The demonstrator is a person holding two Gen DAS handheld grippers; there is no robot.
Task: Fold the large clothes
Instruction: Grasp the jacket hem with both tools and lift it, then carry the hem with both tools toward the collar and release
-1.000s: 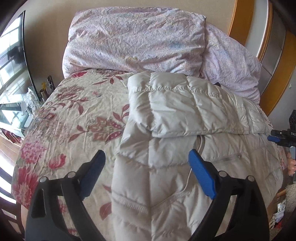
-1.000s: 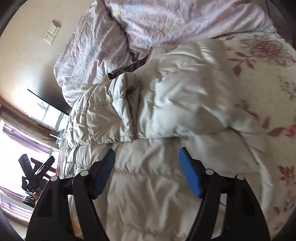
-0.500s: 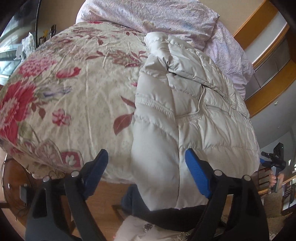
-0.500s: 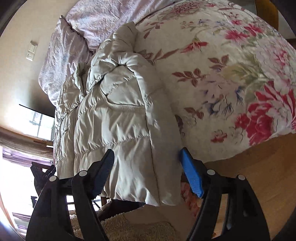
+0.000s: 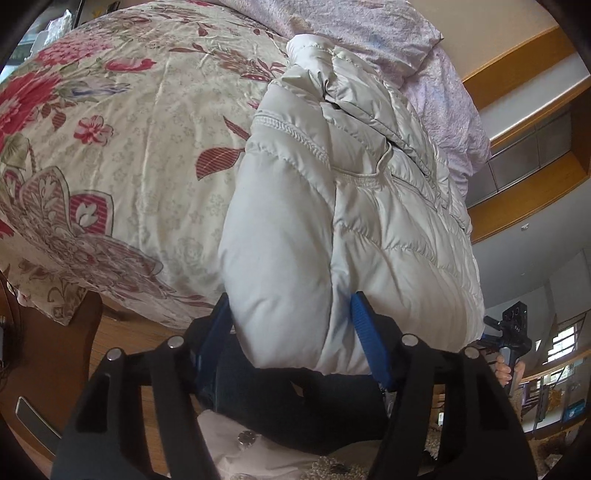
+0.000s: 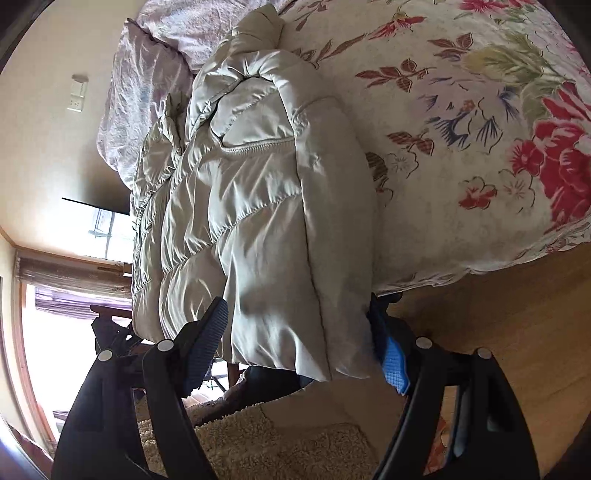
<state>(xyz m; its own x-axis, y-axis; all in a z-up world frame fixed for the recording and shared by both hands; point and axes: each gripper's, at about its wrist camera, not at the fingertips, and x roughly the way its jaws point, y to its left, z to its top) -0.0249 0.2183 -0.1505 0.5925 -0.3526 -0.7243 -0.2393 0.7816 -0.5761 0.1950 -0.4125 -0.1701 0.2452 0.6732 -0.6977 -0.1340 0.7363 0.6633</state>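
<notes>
Floral bedding [image 5: 140, 155] covers the bed on which a pale quilted down jacket [image 5: 332, 229] lies lengthwise, its collar end up by the lilac pillows [image 5: 369, 29] and its hem draped over the near edge of the mattress, hanging toward the wooden floor [image 6: 517, 314]. That overhang is what makes the hem easy to take: it hangs free in the air, so a finger can pass on each side of the padding without digging into the bedding.

On the jacket's one lower corner, the left gripper [image 5: 291, 332] has the puffy hem between its blue pads. Its jaws are closing on that corner; the pad on the right of the gap looks to rest against the fabric, while the pad on the left is partly hidden behind the bulge, so a firm pinch cannot be confirmed.

At the opposite corner, the right gripper [image 6: 299, 332] straddles the hem with its jaws spread wide. One finger [image 6: 207, 332] stands clear of the cloth on the left of the gap, and the other is tucked behind the jacket's edge on the right. Nothing is clamped there yet.

Both tools sit at matching corners, most likely so the bottom half can be lifted evenly and carried up toward the collar for a crosswise fold. The sleeves already appear folded in over the body.
</notes>
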